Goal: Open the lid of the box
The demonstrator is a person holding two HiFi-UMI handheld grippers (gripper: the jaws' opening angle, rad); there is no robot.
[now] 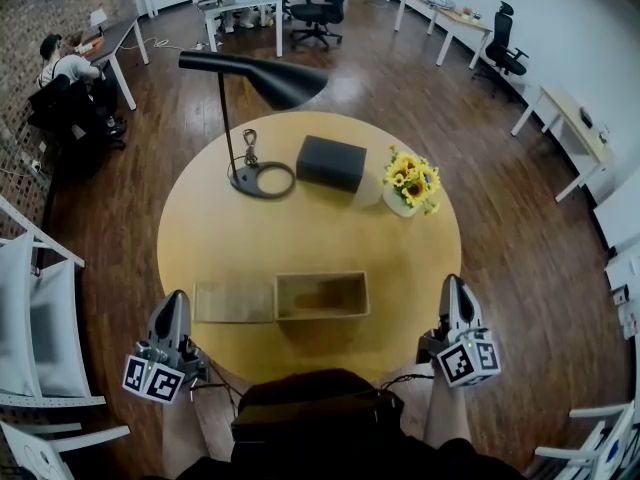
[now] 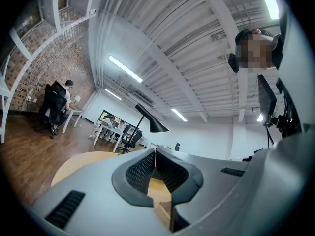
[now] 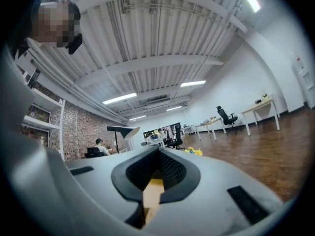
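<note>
Tongs closed on both sides, nothing gripped.

Position, head view:
- left tongs (image 1: 177, 298): at near-left edge of table (image 1: 220, 238), just beside lid (image 1: 234, 302), apart from it.
- right tongs (image 1: 453, 284): at near-right edge of table, well apart from box (image 1: 322, 317).

State, left gripper view: left tongs (image 2: 155, 152) with pads (image 2: 140, 173) meeting at the tips, only table surface and a wooden edge visible through the gap behind them.

State, right gripper view: right tongs (image 3: 158, 149) with tips together, nothing between the pads (image 3: 172, 173).

Task items:
- box: wooden, open-topped, interior exposed, placed near front centre of table.
- lid: removed, lying flat on table, touching or just beside left side of box.

Other items on far half of table:
- lamp (image 1: 255, 76): black, base left of centre.
- dark case (image 1: 331, 162): just right of lamp base.
- sunflowers (image 1: 412, 180): at right, in a pale vase.
</note>
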